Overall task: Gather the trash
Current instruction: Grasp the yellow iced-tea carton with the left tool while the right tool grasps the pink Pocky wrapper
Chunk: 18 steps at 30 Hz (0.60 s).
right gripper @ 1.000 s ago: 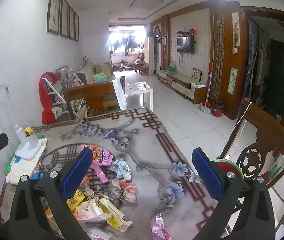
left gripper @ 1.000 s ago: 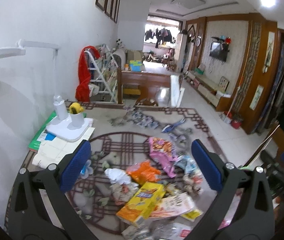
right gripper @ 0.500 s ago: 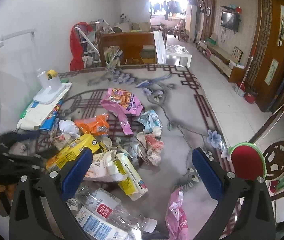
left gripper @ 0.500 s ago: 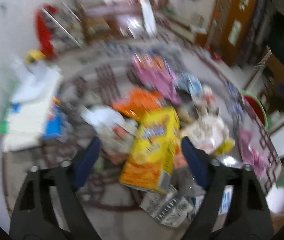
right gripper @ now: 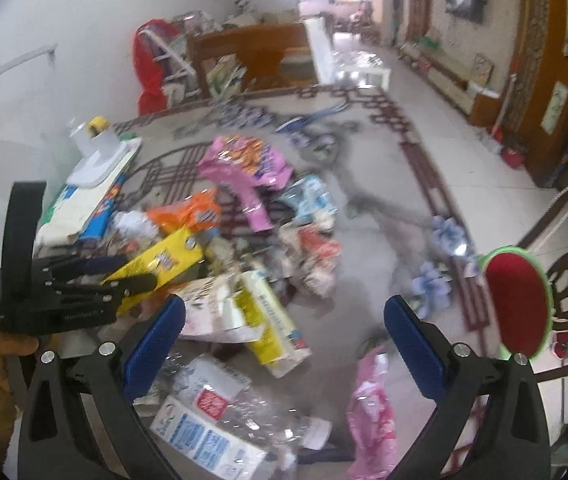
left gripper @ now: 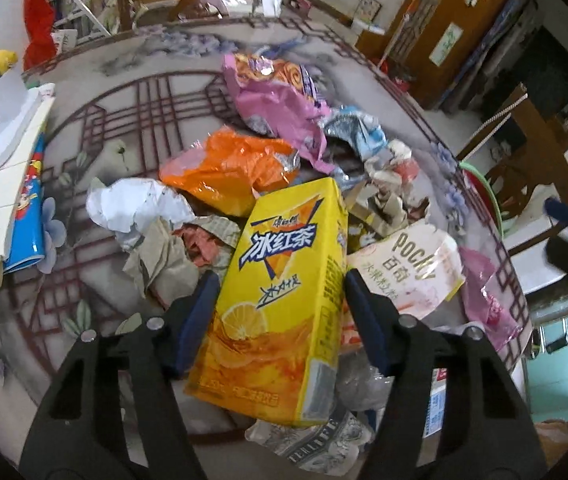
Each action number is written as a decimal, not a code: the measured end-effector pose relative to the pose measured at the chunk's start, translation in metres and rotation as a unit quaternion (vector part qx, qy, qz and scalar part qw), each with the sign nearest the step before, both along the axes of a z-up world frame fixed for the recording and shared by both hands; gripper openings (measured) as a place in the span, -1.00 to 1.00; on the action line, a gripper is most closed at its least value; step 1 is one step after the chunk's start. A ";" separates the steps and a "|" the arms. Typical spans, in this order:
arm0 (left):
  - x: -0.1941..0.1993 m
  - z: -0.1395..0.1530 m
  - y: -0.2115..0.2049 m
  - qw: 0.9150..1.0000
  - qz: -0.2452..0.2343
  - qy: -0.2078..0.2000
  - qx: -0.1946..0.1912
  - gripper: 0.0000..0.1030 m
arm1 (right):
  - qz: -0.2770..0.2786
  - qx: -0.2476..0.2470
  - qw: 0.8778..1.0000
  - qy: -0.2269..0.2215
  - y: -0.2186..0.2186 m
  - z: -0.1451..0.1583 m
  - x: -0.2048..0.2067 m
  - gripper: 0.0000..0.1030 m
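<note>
Fingers of my left gripper, just closing, straddle yellow tea carton; whether pads touch, I cannot tell.

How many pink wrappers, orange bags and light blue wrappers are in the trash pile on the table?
Pink wrappers: 2
Orange bags: 1
Light blue wrappers: 1
Total: 4

"冰红茶" on yellow carton; "Pocky" on pink wrapper.
</note>
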<state>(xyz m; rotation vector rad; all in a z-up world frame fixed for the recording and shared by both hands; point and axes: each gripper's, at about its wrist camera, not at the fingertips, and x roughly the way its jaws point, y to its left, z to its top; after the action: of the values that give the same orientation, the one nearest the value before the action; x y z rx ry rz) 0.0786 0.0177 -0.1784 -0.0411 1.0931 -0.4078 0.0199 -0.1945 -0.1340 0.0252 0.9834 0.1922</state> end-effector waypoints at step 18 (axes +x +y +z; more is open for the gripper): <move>-0.040 0.056 0.101 0.976 0.194 -0.085 -0.044 0.22 | 0.417 -0.167 0.885 0.120 0.156 -0.071 0.056 0.66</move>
<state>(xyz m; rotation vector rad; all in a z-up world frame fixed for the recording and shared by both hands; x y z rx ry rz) 0.0386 0.1191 -0.1224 -0.2896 0.8725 -0.1043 0.0759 -0.0385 -0.2052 -0.7205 1.2183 0.8224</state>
